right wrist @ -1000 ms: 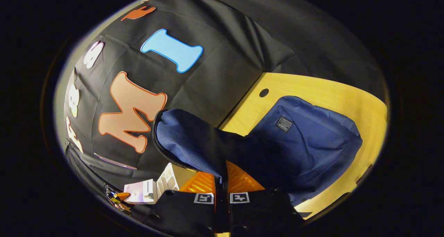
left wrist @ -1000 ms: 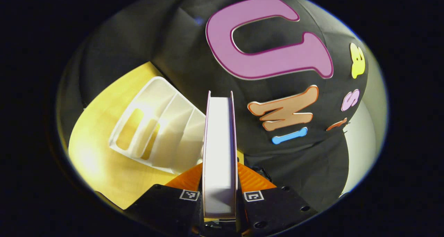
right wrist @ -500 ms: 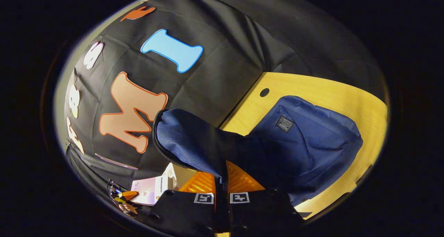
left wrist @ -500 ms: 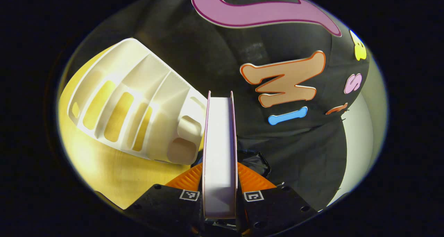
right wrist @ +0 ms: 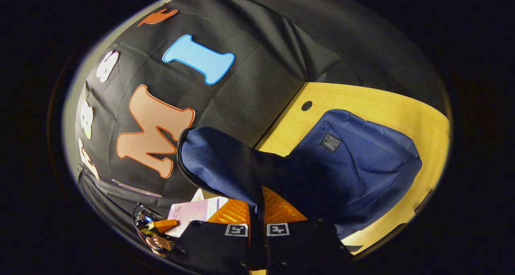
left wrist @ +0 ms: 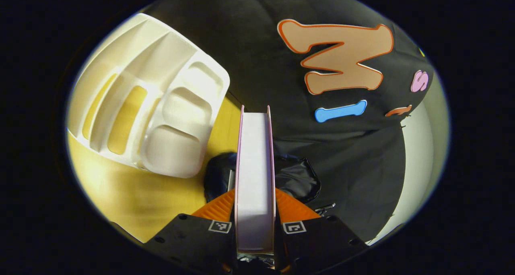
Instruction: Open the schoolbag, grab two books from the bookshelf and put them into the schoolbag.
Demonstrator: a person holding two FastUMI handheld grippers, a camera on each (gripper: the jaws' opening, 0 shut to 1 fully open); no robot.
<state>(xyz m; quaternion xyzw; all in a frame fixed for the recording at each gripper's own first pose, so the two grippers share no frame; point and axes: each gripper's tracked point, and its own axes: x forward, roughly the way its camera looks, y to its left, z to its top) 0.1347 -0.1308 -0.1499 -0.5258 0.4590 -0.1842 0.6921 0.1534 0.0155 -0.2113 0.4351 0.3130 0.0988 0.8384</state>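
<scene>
Left fingers: My left gripper (left wrist: 255, 210) was clamped on a book (left wrist: 255, 178), one finger pressed to each cover, the gap between them just the thickness of the volume.
Book in hand: It stood on edge, white page block facing my camera and thin pink covers on either side, reaching straight ahead from between the fingers.
Same book, right gripper view: Its pale pink cover (right wrist: 192, 212) showed low on the left, with my left gripper (right wrist: 159, 226) at it and a tangle of thin wiring beside.
Bookshelf: The white plastic bookshelf (left wrist: 149, 102) sat on the yellow worktop (left wrist: 141, 198) up and to the left of the book, slotted dividers and shallow compartments open to view, apart from the book.
Below the book: A dark, glossy shape (left wrist: 297, 178) lay just beyond my left fingers on both sides of the book; I could not tell what it was.
Right fingers: My right gripper (right wrist: 257, 210) was closed tight on the schoolbag flap (right wrist: 219, 162), both fingers pinching the blue fabric, with next to no gap between them.
Flap: It was lifted upright off the bag, the black zipper running down its left edge.
Schoolbag: The blue schoolbag (right wrist: 358, 166) lay on the worktop (right wrist: 386, 106) to the right of my right fingers, its small dark label facing up.
</scene>
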